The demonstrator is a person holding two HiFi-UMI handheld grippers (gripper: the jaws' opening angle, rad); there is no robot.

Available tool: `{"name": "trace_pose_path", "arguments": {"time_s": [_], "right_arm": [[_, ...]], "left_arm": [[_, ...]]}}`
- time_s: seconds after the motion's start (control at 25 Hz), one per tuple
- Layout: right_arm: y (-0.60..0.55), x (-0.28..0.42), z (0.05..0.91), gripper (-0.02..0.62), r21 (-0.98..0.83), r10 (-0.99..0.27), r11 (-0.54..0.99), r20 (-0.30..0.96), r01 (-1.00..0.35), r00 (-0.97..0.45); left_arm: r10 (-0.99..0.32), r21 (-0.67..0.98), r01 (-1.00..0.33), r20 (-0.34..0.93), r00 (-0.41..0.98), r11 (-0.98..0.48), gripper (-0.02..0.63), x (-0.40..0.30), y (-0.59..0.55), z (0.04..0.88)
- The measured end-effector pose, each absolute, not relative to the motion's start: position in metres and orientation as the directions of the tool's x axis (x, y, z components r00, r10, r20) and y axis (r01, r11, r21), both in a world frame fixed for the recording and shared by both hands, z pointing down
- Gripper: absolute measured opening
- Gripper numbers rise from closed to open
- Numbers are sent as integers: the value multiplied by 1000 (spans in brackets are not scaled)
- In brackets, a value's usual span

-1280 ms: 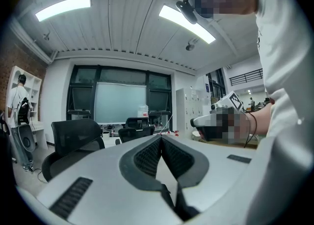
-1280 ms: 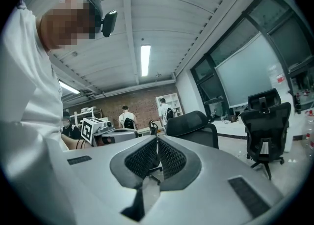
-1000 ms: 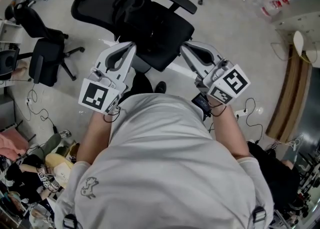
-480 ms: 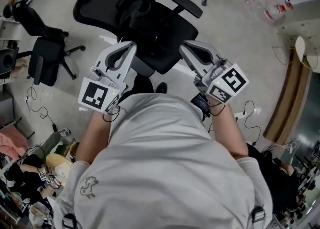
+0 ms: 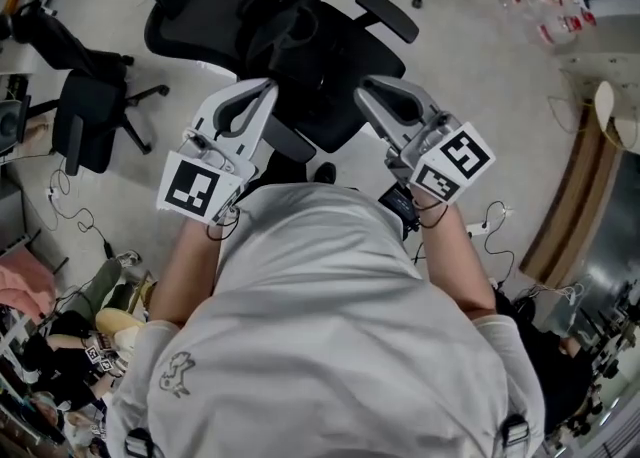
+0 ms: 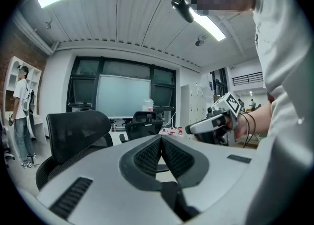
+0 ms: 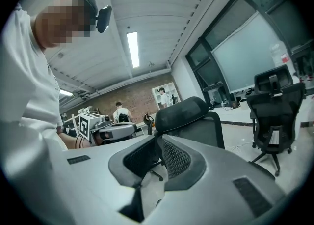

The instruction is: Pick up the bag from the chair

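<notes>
The bag (image 5: 283, 24) lies on the chair (image 5: 352, 68) seat, close to the backrest. The left gripper (image 5: 262, 91) and right gripper (image 5: 366, 93) are held side by side near the seat's front edge. Both have jaws together, nothing between them, clear of the bag.

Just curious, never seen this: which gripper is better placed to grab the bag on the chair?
Marginally left, I'd say. The left gripper sits a little nearer the bag than the right gripper; both point toward it, shut and empty.
</notes>
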State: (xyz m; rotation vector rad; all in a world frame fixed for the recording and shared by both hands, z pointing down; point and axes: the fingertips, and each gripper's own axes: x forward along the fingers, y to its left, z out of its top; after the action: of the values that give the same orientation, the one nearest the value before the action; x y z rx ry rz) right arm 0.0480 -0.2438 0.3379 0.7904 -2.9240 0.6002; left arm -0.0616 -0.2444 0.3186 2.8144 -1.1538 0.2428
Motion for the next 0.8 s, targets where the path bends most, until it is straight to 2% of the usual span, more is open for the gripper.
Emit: {"name": "trace_pose_path", "arguments": {"time_s": [0.2,0.52,0.8], "right_arm": [[-268,37,354,40,-394,-458,780,170,-486,-872],[-302,23,393,104,-436,-442,748,235,-500,-866],[-326,16,429,130,-476,-435,713,276,-515,-857]], "left_arm": [[-684,32,-698,174,708,-715,12,-69,-269,324],[-636,69,-666,239,734,-743,12,-69,-296,349],[-592,78,-633,280,756,-770,12,-65,-316,371]]}}
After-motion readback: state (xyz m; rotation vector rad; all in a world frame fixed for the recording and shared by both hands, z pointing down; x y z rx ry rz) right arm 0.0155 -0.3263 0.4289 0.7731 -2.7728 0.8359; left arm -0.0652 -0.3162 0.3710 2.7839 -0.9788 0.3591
